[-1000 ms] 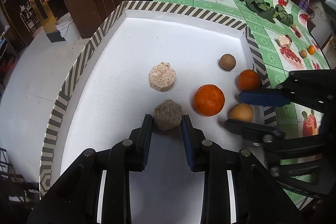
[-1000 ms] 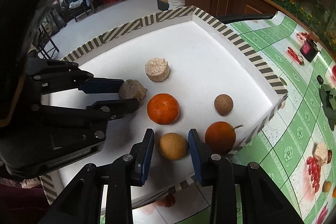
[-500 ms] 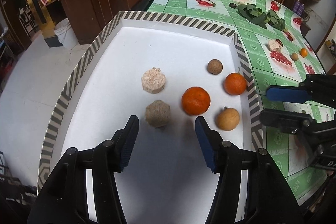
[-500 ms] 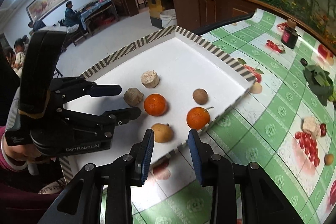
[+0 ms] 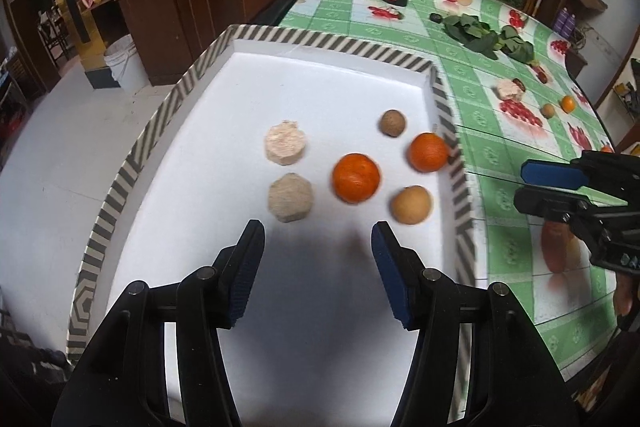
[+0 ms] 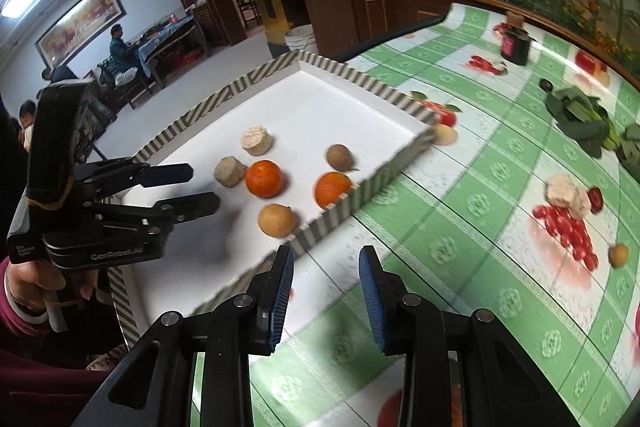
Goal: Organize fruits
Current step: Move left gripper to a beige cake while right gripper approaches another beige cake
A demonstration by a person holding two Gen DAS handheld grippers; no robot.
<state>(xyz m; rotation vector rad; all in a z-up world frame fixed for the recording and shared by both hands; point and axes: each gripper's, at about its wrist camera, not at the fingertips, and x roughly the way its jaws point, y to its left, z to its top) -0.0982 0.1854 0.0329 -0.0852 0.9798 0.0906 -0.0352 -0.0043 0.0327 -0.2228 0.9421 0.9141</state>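
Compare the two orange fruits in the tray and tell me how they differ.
The orange nearer the tray's middle looks a bit larger than the orange by the striped wall. The middle one lies clear of the wall, beside the grey-brown puck; the other sits right at the tray wall, whether touching I cannot tell. The right wrist view shows a thin stem only on the wall one. Both are round, bright orange, and ungripped.
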